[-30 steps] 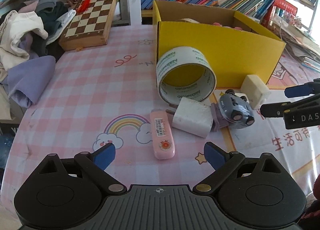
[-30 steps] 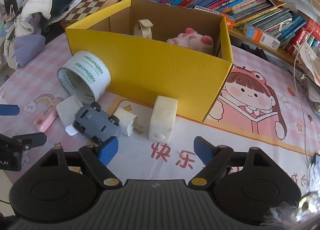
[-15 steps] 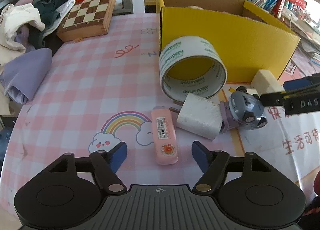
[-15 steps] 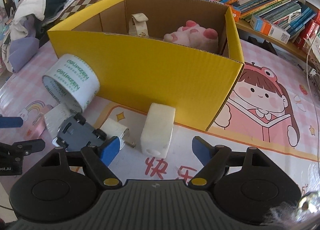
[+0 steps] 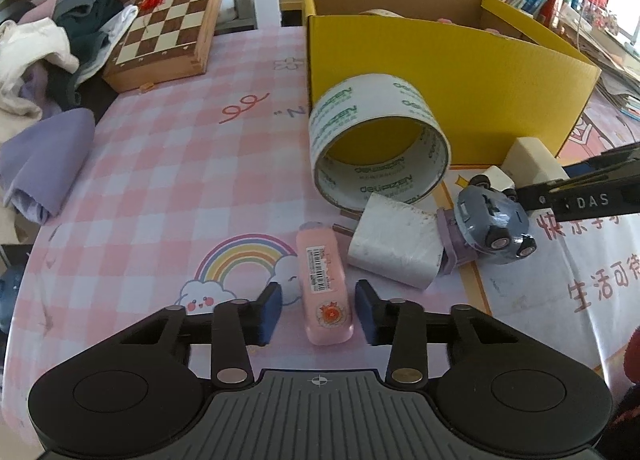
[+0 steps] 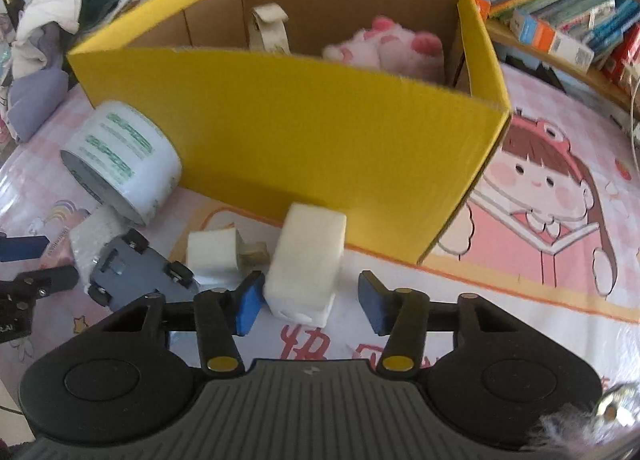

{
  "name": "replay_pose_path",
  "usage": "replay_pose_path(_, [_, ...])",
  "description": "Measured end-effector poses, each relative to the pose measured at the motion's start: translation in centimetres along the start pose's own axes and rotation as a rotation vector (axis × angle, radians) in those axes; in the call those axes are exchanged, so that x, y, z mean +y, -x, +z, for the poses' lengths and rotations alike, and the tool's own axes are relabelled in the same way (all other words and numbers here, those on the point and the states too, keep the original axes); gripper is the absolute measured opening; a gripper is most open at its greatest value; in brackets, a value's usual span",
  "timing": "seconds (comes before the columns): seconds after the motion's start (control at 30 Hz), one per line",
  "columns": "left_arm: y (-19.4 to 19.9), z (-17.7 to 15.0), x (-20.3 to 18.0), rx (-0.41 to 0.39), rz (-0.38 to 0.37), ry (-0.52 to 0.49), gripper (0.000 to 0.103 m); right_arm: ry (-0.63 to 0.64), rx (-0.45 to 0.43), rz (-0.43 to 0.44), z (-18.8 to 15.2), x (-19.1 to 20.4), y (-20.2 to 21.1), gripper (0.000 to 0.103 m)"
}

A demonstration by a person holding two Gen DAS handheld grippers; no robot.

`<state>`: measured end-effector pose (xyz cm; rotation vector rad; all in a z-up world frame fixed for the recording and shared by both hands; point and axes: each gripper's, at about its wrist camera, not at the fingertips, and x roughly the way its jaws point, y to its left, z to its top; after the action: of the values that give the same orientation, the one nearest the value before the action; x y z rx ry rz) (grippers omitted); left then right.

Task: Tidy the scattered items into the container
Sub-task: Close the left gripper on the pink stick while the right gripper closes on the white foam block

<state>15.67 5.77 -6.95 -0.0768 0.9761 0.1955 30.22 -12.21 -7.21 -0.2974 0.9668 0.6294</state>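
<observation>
Left gripper (image 5: pixel 318 310), spread, straddles rigid pink case (image 5: pixel 325 289); right gripper (image 6: pixel 310 302), spread, flanks probably light foam block (image 6: pixel 306 262); grip both across their sides.

A table (image 5: pixel 152 188) under a pink checked cloth carried a yellow box (image 5: pixel 472 88), tape roll (image 5: pixel 376 144), pink case (image 5: pixel 325 280), white charger (image 5: pixel 394 248), toy car (image 5: pixel 494 220), foam block (image 6: pixel 308 260), chessboard (image 5: pixel 168 24) and clothes (image 5: pixel 44 152)
</observation>
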Motion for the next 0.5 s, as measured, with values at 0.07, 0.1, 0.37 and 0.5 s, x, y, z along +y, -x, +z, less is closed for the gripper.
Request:
replay_pose_path(0.07, [-0.02, 0.08, -0.12, 0.004, -0.004, -0.007, 0.028, -0.003, -0.001, 0.001, 0.0, -0.11, -0.01, 0.044])
replay_pose_path(0.1, [-0.02, 0.09, -0.13, 0.005, -0.005, -0.007, 0.025, -0.003, -0.003, 0.007, -0.01, -0.15, 0.05, 0.041])
replay_pose_path(0.37, [0.11, 0.04, 0.26, 0.003, -0.005, 0.015, 0.023, -0.001, -0.011, 0.034, -0.29, -0.38, 0.56, 0.028])
replay_pose_path(0.5, [0.1, -0.05, 0.27, 0.006, -0.003, 0.013, 0.024, -0.005, -0.009, 0.03, -0.35, -0.4, 0.6, 0.028])
